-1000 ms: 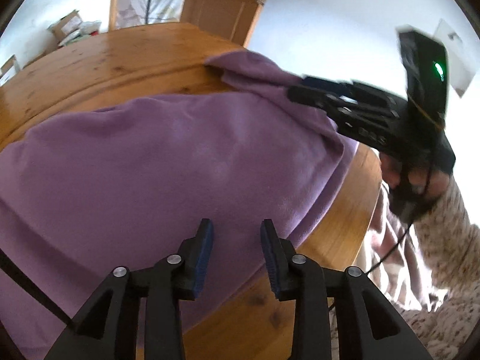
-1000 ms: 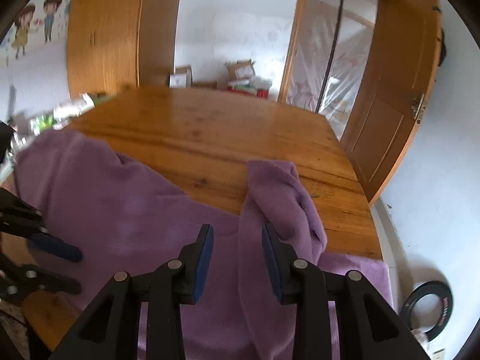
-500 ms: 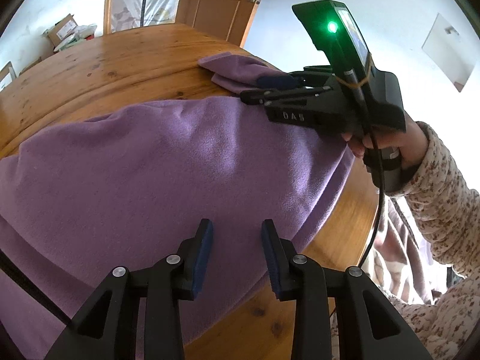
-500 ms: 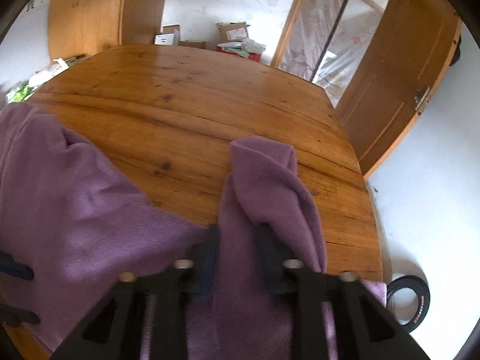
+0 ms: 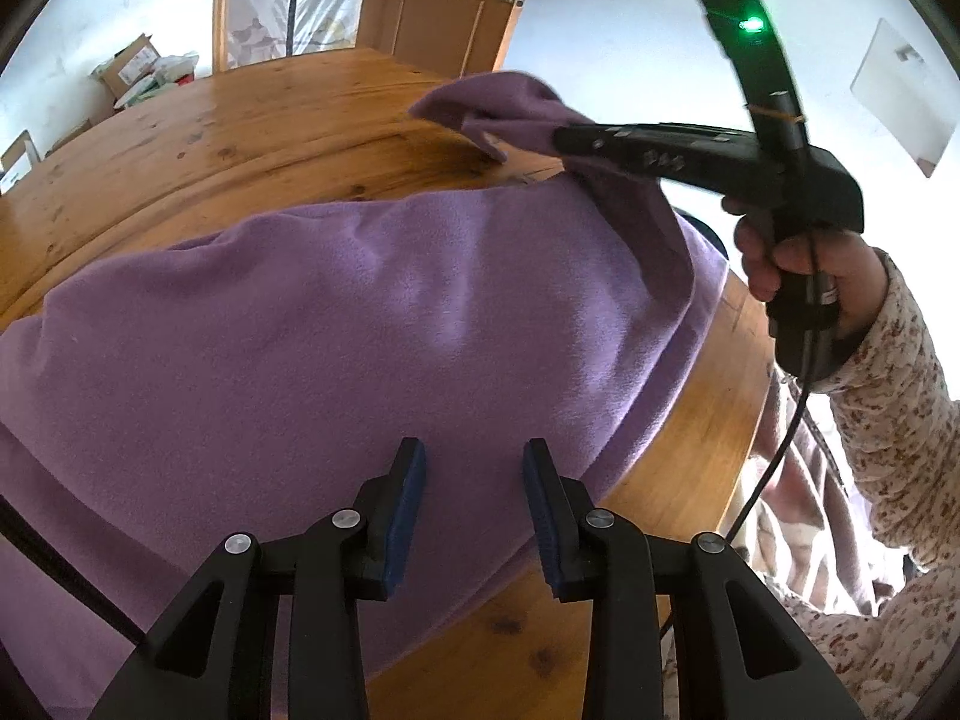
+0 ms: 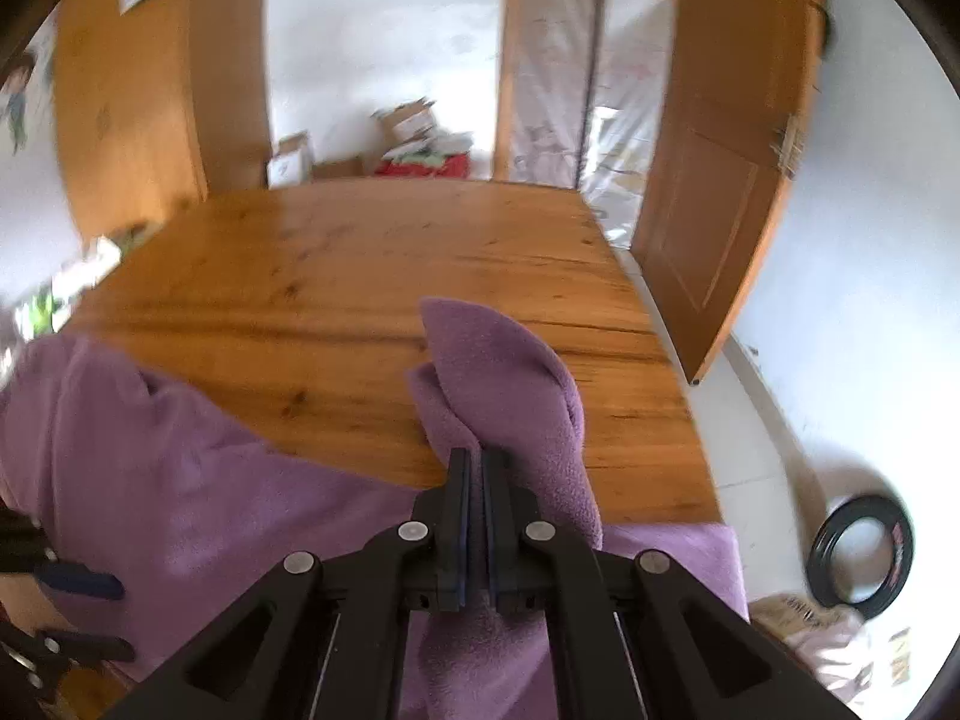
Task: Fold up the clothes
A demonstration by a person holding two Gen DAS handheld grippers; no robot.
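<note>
A purple fleece garment (image 5: 336, 336) lies spread over the near part of a wooden table (image 5: 252, 138). My left gripper (image 5: 474, 462) hovers open just above the garment near the table's front edge, nothing between its blue pads. My right gripper (image 6: 476, 468) is shut on the garment's sleeve (image 6: 510, 372), and the sleeve's end sticks up and forward past the fingers. In the left wrist view the right gripper (image 5: 561, 141) holds that sleeve (image 5: 498, 111) lifted off the table at the far right, with a person's hand (image 5: 798, 252) on its handle.
The far half of the table (image 6: 360, 252) is bare wood. Cardboard boxes (image 6: 414, 120) and a wooden door (image 6: 720, 192) stand beyond it. A black ring (image 6: 861, 552) lies on the floor at the right. A floral sleeve (image 5: 888, 396) reaches in from the right.
My right gripper closed on the purple sleeve and raised it off the table. The left gripper stayed open in the same place over the garment.
</note>
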